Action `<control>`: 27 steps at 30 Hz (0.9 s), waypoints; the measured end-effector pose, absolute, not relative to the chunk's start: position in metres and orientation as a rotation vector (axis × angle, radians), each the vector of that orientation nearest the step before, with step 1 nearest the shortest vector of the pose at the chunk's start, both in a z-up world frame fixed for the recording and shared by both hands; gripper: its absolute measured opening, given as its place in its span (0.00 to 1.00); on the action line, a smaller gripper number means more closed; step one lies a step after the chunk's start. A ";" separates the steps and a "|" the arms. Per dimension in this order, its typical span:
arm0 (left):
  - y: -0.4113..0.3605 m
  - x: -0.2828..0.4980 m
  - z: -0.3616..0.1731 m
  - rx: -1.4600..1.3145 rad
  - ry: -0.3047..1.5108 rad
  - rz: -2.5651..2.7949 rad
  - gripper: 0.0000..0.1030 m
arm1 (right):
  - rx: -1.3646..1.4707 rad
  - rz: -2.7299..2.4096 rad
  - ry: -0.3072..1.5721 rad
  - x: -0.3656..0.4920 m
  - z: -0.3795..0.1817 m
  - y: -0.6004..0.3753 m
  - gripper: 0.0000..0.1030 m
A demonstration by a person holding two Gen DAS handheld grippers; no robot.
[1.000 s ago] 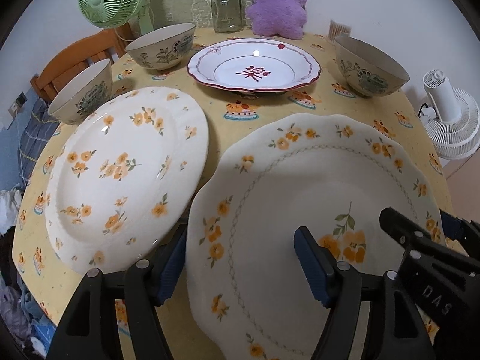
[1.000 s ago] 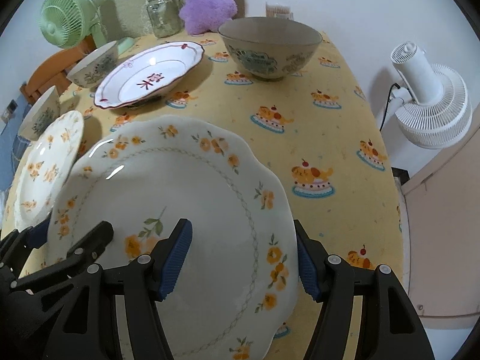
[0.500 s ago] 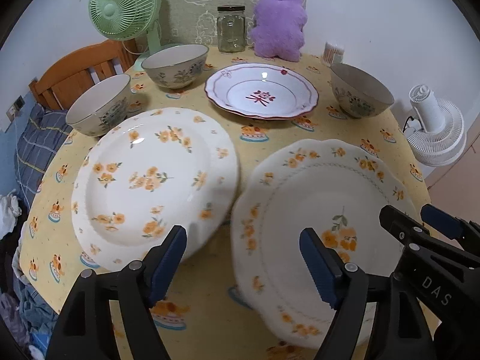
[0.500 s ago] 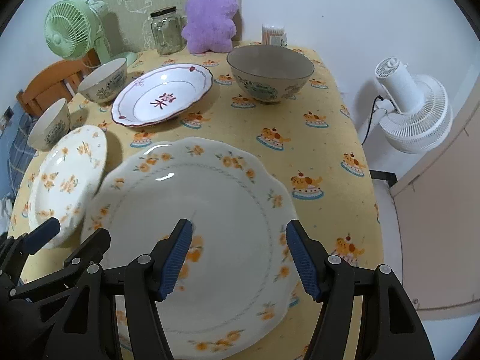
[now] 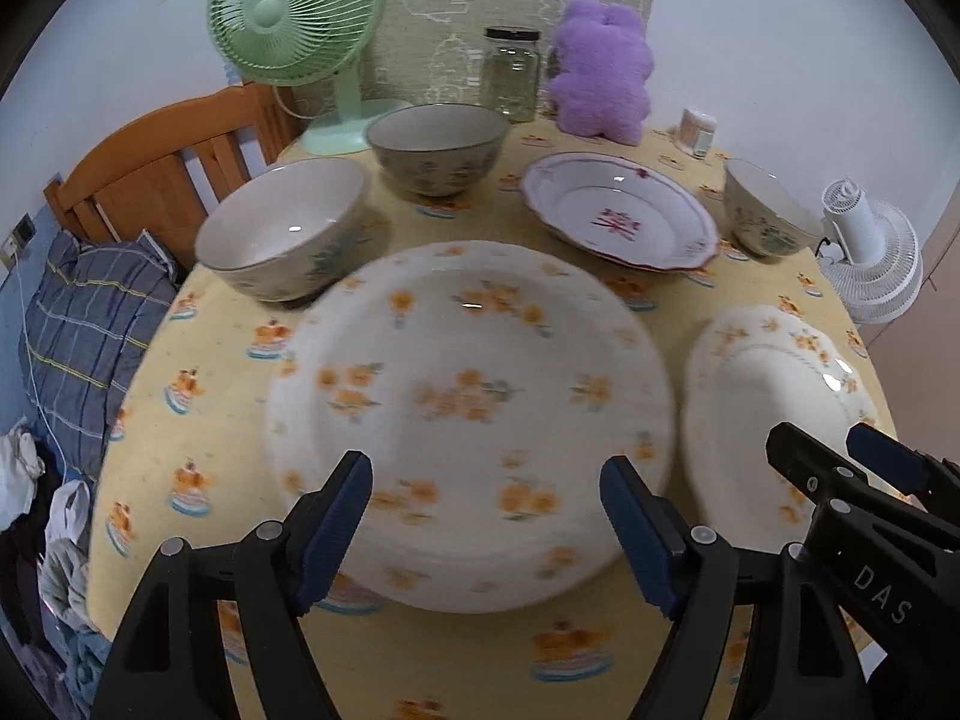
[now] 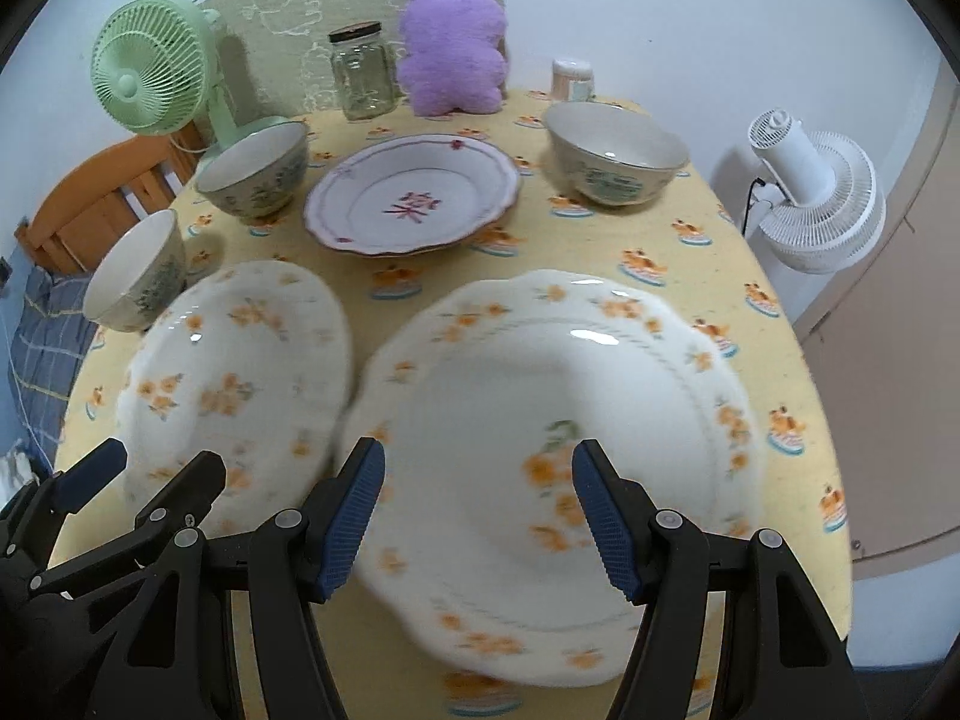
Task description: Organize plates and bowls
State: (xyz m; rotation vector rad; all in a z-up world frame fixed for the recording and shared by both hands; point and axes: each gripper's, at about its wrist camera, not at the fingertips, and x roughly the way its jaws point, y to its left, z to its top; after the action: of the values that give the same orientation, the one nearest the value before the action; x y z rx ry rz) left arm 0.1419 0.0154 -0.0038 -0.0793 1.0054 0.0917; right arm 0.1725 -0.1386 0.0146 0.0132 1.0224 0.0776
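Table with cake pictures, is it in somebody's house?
Probably a home, maybe a bedroom corner: the table carries a purple plush toy and a green fan, with a wooden bed frame beside it.

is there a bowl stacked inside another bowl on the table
No, the three bowls each stand alone on the yellow tablecloth, apart from one another.

Yellow-clothed table [image 5: 198, 420] under plates [image 5: 468, 396], bowls [image 5: 282, 234]

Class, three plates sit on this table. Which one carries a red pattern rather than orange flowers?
The red-rimmed plate at the far middle of the table, between the bowls. It has a red edge line and a red motif at its centre; the two nearer plates bear orange flowers.
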 end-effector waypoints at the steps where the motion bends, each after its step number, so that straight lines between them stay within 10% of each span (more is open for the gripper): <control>1: 0.023 0.142 -0.004 -0.076 1.002 0.095 0.78 | 0.007 0.075 1.017 0.172 0.015 -0.130 0.67; 27: 0.105 0.216 -0.050 -0.073 1.082 0.089 0.77 | 0.020 0.068 1.053 0.262 -0.027 -0.043 0.67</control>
State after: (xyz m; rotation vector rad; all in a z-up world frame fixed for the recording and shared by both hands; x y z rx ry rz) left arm 0.2164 0.1053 -0.0504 -0.0726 1.0818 0.0888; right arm 0.2621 -0.0427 -0.0273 0.0200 1.0534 0.0677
